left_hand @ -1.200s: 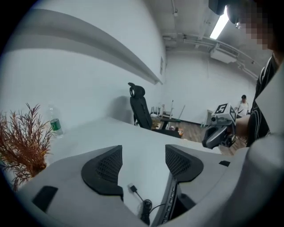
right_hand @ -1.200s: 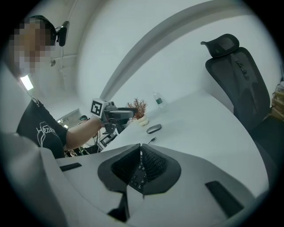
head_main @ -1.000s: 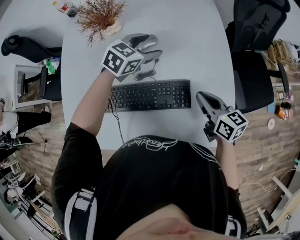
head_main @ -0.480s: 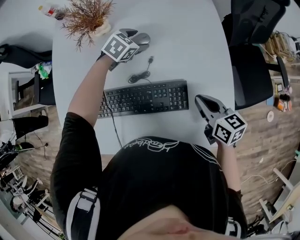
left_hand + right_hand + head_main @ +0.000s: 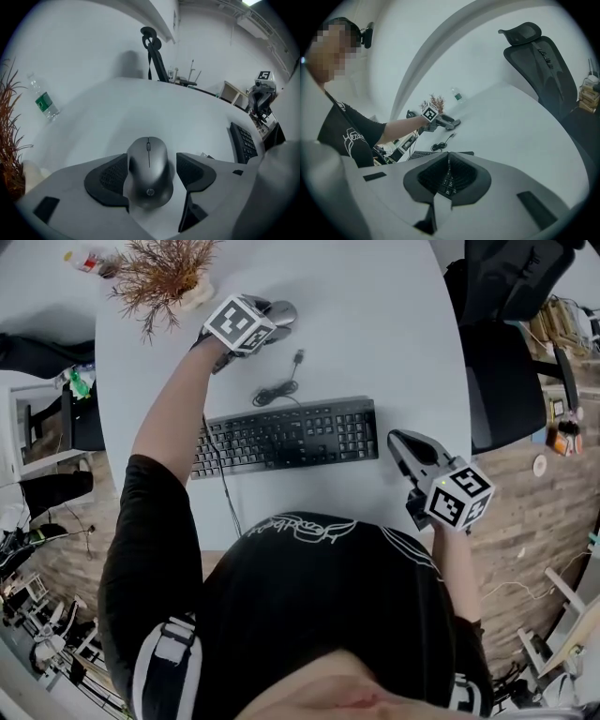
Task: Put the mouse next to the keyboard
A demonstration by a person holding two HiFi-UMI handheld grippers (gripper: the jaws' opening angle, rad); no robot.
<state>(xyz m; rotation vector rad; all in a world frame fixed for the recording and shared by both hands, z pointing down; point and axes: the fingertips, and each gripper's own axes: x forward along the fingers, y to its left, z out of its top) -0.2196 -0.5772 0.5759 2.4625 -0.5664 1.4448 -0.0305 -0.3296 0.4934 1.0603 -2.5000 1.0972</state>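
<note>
Left gripper view: the left gripper point(image 5: 152, 173) has its fingers point(image 5: 108, 174) parted to either side of the grey HP mouse point(image 5: 148, 161). The left one is about touching and a sliver of gap shows at the right, so no firm clamp is evident.
Mouse location: on the far side of the tabletop point(image 5: 375, 324), well apart from the keyboard point(image 5: 286, 435), beyond a coiled cable point(image 5: 274, 392).
Right gripper point(image 5: 403, 442): held off the keyboard's right end, fingers together, holding nothing.
Step in hand: judged to be the grasp, not yet completed.
Next move calls for: closing squarely on the mouse's sides, lifting, and carrying it over the cable to bare tabletop just beside the keyboard.
</note>
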